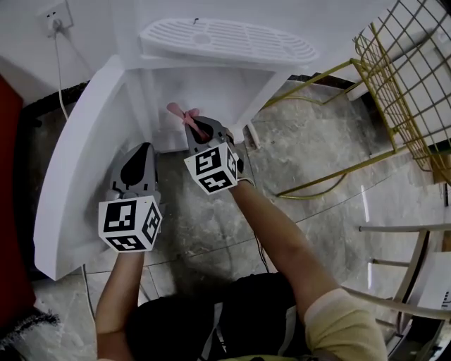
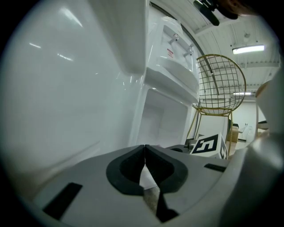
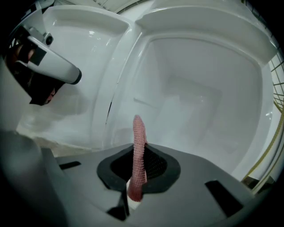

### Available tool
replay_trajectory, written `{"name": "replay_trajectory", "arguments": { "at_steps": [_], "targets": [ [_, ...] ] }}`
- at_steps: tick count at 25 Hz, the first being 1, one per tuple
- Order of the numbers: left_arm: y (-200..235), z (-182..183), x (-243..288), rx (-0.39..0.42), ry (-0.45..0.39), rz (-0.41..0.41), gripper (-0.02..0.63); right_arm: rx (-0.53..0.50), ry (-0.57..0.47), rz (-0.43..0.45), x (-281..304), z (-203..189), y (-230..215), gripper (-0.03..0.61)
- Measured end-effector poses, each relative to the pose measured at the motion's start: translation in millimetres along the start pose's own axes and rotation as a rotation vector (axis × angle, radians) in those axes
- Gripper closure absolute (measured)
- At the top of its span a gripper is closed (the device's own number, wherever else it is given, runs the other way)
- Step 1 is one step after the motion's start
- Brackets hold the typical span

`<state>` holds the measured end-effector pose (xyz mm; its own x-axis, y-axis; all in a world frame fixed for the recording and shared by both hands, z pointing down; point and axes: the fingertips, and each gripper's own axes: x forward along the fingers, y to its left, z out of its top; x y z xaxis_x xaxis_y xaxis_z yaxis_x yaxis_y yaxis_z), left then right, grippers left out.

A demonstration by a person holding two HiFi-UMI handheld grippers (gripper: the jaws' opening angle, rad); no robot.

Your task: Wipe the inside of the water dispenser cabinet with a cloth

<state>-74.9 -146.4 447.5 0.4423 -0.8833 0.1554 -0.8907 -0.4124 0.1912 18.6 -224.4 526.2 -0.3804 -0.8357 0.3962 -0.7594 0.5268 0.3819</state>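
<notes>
The white water dispenser (image 1: 229, 42) stands ahead with its lower cabinet (image 1: 204, 99) open and its white door (image 1: 77, 162) swung out to the left. My right gripper (image 1: 194, 121) is shut on a pink cloth (image 1: 184, 115) at the cabinet's mouth. In the right gripper view the pink cloth (image 3: 139, 155) sticks up between the jaws in front of the white cabinet interior (image 3: 199, 102). My left gripper (image 1: 143, 156) is shut and holds nothing, close beside the inner face of the door (image 2: 66, 88).
A gold wire chair (image 1: 405, 92) stands to the right of the dispenser. A wall socket (image 1: 55, 18) with a white cord is at the top left. Grey marble floor (image 1: 310, 162) lies below. A pale metal frame (image 1: 409, 268) is at the lower right.
</notes>
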Motion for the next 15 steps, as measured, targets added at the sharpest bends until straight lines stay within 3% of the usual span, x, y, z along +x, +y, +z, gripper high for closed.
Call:
{"name": "replay_trajectory", "arguments": {
  "at_steps": [10,15],
  "targets": [
    [9.6,-4.4,0.5,-0.011,-0.003,0.017,0.598,0.104,0.019,0.088,28.6,11.5,16.7,0.551],
    [14.4,-4.7,3.4,-0.032,-0.015,0.028,0.6,0.045,0.072,0.143,44.9,3.3,25.8,0.551]
  ]
}}
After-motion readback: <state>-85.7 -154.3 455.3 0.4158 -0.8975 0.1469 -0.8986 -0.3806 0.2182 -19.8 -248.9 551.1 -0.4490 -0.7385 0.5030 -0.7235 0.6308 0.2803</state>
